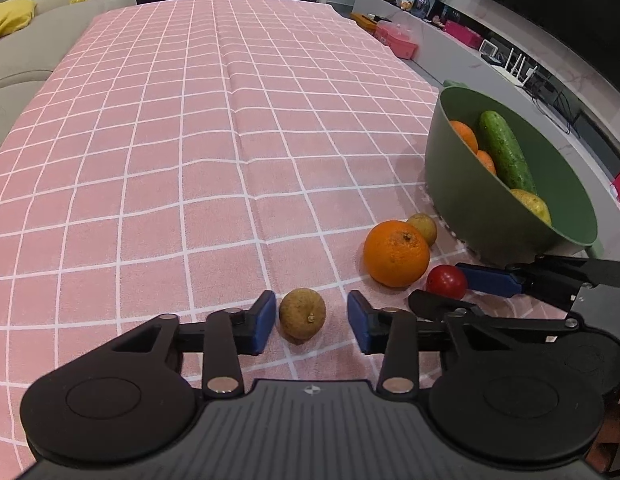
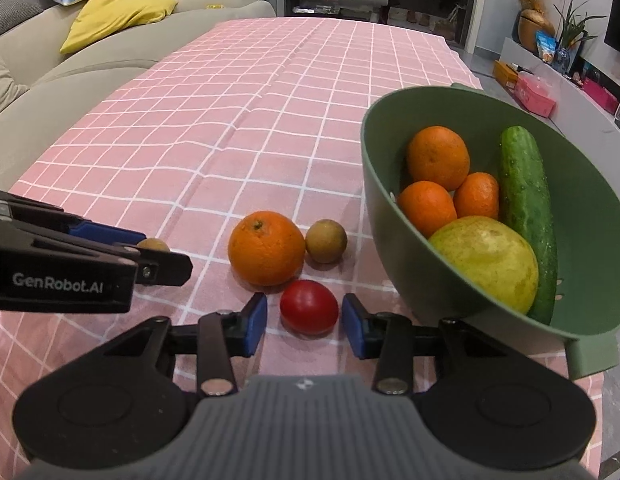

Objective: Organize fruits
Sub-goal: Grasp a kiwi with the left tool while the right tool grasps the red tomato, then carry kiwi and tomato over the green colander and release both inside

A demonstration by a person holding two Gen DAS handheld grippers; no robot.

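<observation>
1. The left gripper sits low over the pink checked tablecloth with its jaws spread wide. A small brown fruit lies on the cloth between the blue pads. A gap shows on each side of it, so nothing is gripped.

2. The right gripper is likewise spread wide. A red tomato lies on the cloth between its pads, again with a gap on both sides. It holds nothing.

3. In the left wrist view the right gripper enters from the right edge, its blue fingers either side of the tomato.

4. A large orange rests on the cloth just beyond the tomato. A second small brown fruit lies just beside the orange on its right; whether the two touch cannot be told.

5. A green bowl stands on the cloth to the right of the loose fruit, near the table's right edge.

6. The bowl contains three oranges, a cucumber lying along the far side, and a large yellow-green fruit at the near side. The oranges are bunched together and the yellow-green fruit lies against the cucumber.

7. A beige sofa with a yellow cushion stands beyond the table's left side.
</observation>
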